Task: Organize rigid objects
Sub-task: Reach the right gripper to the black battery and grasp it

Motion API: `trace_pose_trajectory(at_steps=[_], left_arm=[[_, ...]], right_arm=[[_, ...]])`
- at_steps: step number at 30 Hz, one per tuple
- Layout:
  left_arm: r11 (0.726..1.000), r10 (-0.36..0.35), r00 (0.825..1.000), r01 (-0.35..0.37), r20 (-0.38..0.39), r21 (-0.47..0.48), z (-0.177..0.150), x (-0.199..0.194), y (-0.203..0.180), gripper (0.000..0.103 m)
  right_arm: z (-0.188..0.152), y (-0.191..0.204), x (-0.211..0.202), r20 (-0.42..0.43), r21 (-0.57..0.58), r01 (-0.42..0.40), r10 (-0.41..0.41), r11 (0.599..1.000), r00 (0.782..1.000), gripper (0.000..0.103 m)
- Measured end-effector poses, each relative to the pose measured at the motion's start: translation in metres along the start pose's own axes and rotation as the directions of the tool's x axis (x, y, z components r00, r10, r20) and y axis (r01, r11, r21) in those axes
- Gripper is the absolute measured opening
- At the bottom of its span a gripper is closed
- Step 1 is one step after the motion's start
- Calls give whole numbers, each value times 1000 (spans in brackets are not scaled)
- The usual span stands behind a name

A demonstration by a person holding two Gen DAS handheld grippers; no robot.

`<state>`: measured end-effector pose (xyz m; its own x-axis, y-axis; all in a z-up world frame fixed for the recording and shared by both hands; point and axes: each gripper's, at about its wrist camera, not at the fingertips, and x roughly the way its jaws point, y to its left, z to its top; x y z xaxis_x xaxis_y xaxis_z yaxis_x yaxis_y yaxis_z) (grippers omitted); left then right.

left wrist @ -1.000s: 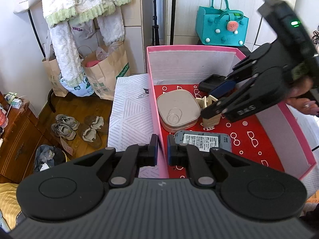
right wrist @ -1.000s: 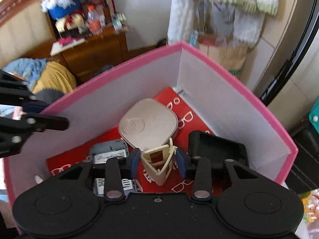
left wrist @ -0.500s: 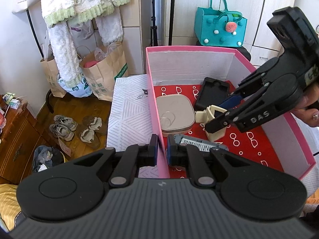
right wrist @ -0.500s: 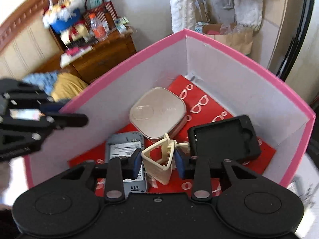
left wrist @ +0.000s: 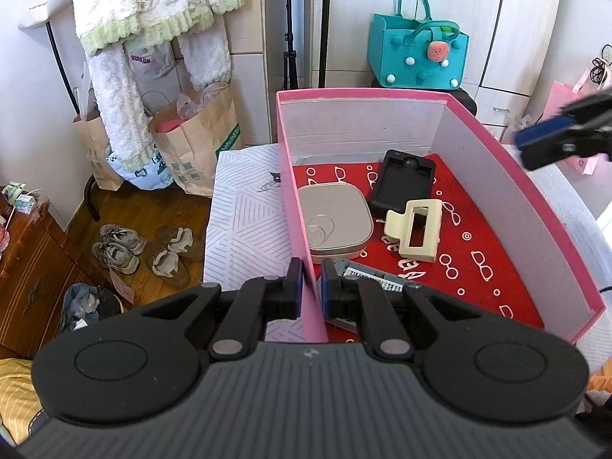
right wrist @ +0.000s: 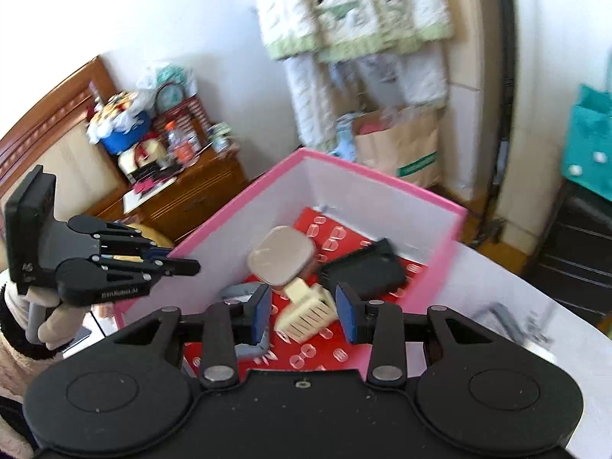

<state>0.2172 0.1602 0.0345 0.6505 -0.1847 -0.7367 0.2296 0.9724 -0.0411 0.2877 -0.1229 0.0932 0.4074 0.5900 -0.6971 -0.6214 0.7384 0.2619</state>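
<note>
Left wrist view: the left tool (left wrist: 310, 283) is pinching the pink box (left wrist: 497, 126) wall; the cream hair clip (left wrist: 415, 231) is lying inside, lengthwise front-to-back, below the spread, empty right tool (right wrist: 304, 311).

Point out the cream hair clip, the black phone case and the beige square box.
cream hair clip (left wrist: 415, 231): left wrist view, on its frame.
black phone case (left wrist: 401, 183): left wrist view, on its inner face.
beige square box (left wrist: 334, 222): left wrist view, on its lid.

One box (left wrist: 516, 176) holds one tin (left wrist: 336, 222), case (left wrist: 403, 183), clip (left wrist: 415, 229), device (left wrist: 371, 279).
</note>
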Motion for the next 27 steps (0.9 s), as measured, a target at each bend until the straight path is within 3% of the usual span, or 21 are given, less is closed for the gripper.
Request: trace_pose_trajectory(at_steps=[7, 17, 20, 25, 27], left_arm=[[1000, 2, 1000, -2, -2, 7, 0, 1, -1, 9], [1000, 2, 1000, -2, -1, 5, -1, 1, 0, 9], [1000, 2, 1000, -2, -3, 4, -1, 0, 0, 9], [1000, 4, 1000, -4, -4, 8, -1, 0, -1, 9], [1000, 1, 1000, -1, -5, 5, 0, 0, -1, 9]], right_arm=[[-55, -18, -21, -41, 59, 129, -127, 990, 991, 47], [-131, -17, 21, -84, 159, 225, -214, 961, 973, 50], [-146, -7, 36, -62, 132, 266, -260, 955, 964, 52], [-151, -1, 43, -27, 125, 252, -251, 960, 968, 65], [-153, 1, 44, -12, 78, 263, -263, 962, 965, 64]])
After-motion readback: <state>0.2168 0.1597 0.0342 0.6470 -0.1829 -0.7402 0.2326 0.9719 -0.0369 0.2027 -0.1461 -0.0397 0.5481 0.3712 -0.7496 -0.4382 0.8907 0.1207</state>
